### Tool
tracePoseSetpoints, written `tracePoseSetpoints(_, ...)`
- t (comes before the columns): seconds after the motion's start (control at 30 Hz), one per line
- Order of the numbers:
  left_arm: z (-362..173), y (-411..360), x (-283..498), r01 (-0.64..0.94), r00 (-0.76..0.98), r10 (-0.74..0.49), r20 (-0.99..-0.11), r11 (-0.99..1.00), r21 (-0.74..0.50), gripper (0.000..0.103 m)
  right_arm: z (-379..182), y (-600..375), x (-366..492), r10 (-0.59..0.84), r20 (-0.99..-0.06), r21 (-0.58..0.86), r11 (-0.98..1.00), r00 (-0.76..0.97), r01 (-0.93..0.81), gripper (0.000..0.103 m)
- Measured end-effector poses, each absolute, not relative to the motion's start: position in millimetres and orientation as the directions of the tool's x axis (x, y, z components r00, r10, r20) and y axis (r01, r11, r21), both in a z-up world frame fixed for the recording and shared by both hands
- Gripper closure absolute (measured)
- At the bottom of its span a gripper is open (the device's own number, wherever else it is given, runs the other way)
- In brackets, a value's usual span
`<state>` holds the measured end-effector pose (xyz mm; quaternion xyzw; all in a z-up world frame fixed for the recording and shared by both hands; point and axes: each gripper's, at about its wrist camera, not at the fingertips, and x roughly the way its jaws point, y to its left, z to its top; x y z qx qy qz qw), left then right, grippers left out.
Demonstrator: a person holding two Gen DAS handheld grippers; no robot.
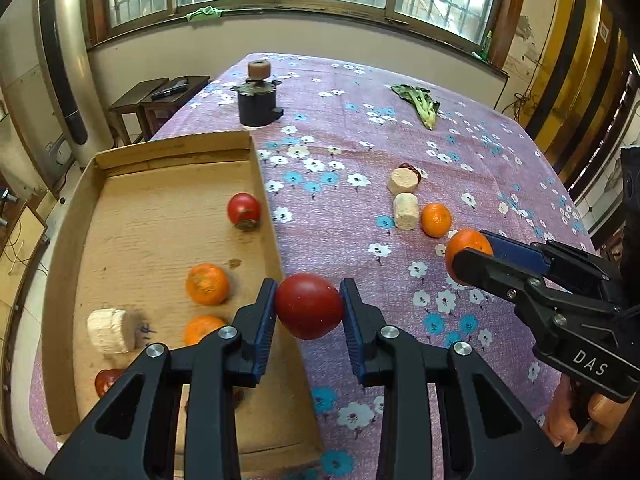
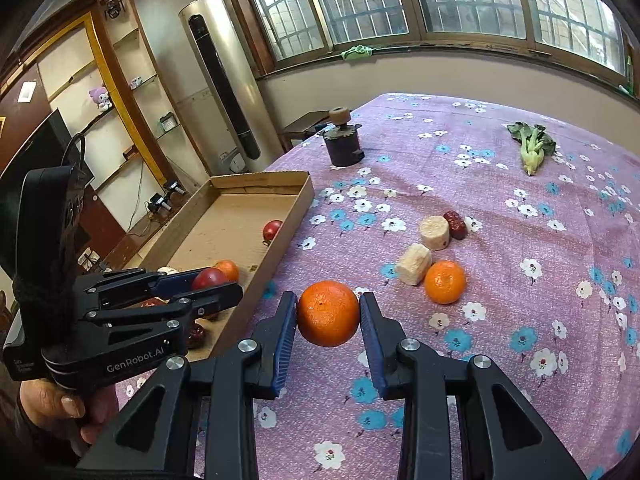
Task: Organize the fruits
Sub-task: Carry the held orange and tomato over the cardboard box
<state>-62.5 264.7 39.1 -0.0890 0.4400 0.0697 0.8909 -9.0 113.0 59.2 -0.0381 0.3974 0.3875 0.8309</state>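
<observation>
My left gripper [image 1: 309, 312] is shut on a red tomato [image 1: 309, 306] and holds it in the air over the right wall of the cardboard tray [image 1: 272, 208]. My right gripper [image 2: 328, 314] is shut on an orange [image 2: 328, 312] and holds it above the flowered tablecloth, to the right of the tray [image 2: 296, 216]. In the tray lie another tomato [image 1: 244, 210], two oranges [image 1: 207, 284], a white cylinder [image 1: 110, 330] and a dark red fruit [image 1: 106, 380]. On the cloth lie one orange [image 2: 445, 282], two pale cylinders [image 2: 414, 264] and a red date [image 2: 456, 224].
A dark metal motor-like object [image 1: 258, 100] stands at the table's far end behind the tray. A leafy green vegetable [image 2: 530, 148] lies at the far right. Stools and a tall air conditioner [image 2: 224, 80] stand beyond the table's left edge.
</observation>
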Motion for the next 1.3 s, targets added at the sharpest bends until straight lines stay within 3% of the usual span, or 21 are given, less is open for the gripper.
tracePoseSetpoints(1.3, 34, 353, -81, -0.338, 0.592, 0.122, -0.797, 0.935, -0.108, 0.074, 52, 208, -25, 0.646, -0.710, 0.237, 0.593, 0.279, -0.770, 0.071)
